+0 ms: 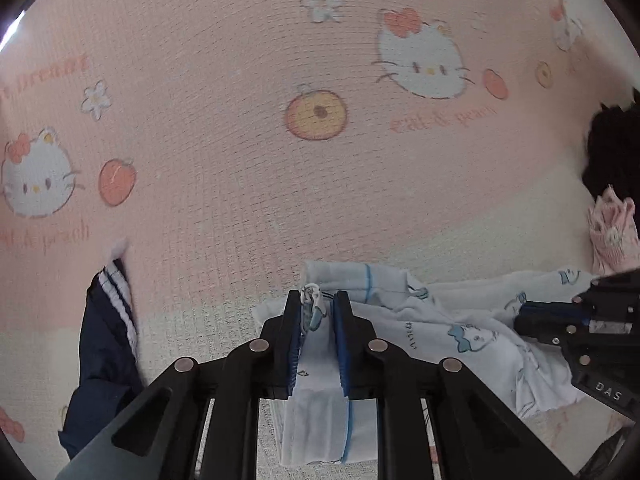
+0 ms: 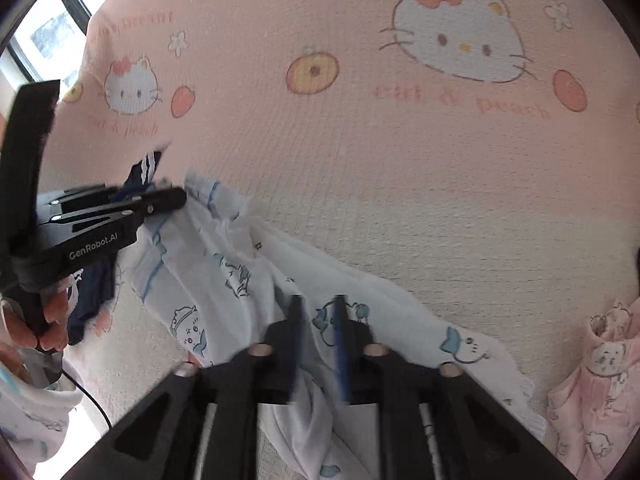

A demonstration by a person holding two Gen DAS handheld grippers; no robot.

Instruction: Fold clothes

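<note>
Soft daylight, fisheye warp, slight blur

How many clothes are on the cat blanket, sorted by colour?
White with blue cartoons: 1, the white garment
Dark blue with white stripes: 1, the navy garment
Pink with little animals: 1, the pink garment
Black: 1, the black garment, partly out of view
Total: 4

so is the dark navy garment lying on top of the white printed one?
No: in the left wrist view the navy garment lies apart, left of the white printed garment, bedsheet between them.
</note>
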